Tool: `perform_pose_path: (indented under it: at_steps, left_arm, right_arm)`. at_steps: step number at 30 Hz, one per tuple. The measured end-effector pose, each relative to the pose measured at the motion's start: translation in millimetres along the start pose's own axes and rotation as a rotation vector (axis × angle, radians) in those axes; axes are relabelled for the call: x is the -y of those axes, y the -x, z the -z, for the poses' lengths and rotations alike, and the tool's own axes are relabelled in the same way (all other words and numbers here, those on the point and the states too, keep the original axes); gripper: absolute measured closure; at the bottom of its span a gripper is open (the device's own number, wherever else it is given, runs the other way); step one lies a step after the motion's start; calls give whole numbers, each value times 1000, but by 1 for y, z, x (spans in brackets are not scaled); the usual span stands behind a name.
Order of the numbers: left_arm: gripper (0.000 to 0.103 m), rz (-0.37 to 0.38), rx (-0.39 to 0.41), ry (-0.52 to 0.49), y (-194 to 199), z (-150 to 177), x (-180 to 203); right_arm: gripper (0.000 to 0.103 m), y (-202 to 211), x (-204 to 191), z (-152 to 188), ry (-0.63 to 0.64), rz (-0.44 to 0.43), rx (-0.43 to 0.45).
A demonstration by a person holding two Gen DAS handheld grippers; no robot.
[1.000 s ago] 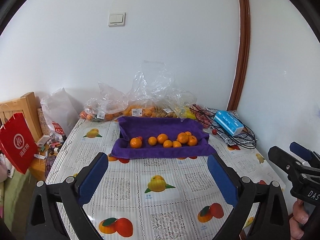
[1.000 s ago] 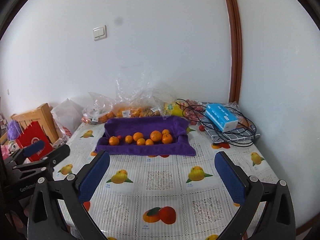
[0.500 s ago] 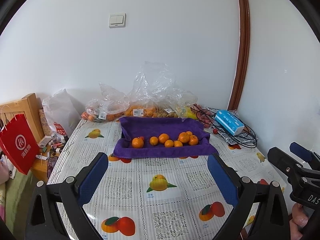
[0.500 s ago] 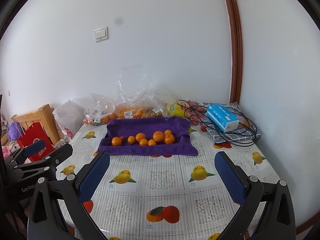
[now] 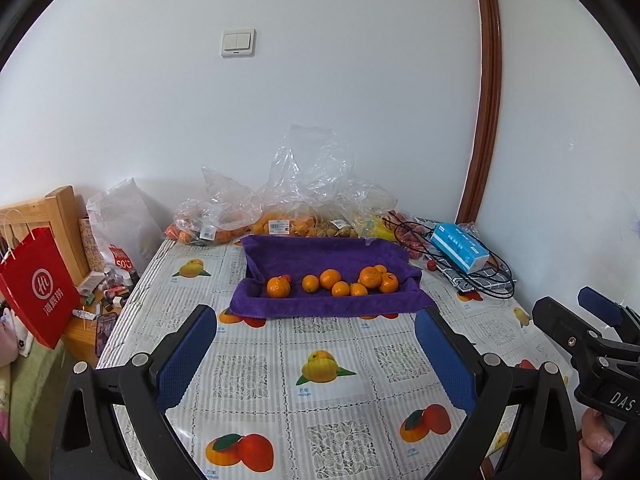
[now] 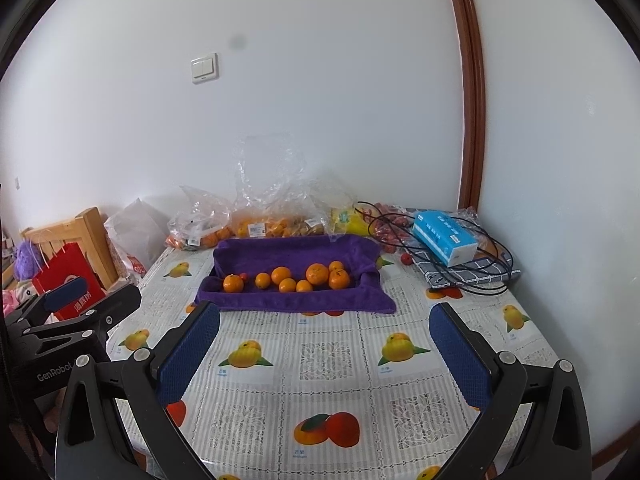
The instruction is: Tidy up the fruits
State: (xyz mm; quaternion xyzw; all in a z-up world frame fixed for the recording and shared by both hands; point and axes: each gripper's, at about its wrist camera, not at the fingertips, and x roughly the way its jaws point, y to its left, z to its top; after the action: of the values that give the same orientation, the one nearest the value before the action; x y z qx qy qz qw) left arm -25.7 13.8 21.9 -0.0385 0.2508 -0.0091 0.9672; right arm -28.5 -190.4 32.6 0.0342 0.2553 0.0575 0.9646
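Mandarins: a loose row of orange mandarins [image 5: 340, 282] lies in a tray lined with a purple towel [image 5: 320, 256], at the far middle of the table [image 5: 332, 368], well apart from both grippers.
Row axis: it runs left to right across both views, with a lone mandarin [image 6: 233, 283] at the left end and a cluster at the right end.
Direction: the fruit lies straight ahead of, and beyond, each gripper.
Left gripper [image 5: 316, 356]: jaws spread wide, holding nothing.
Right gripper [image 6: 325, 354]: jaws spread wide, also empty.
Nearer side: I cannot tell; neither looks clearly closer.
Left view only: the red paper bag [image 5: 42, 292] in full.
Right view only: more of the folded checked cloth [image 6: 468, 270] under the blue tissue box [image 6: 444, 238].
Behind the tray: clear plastic bags of fruit [image 5: 280, 216] against the wall.
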Motion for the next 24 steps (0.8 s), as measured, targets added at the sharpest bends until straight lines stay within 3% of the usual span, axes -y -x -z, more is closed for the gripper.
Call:
perform_pose_path:
  at_steps: [24]
  left_arm:
    - [3,-7,9,-11,4,2,6]
  right_arm:
    - [0,0,2,1,-8,0,-6]
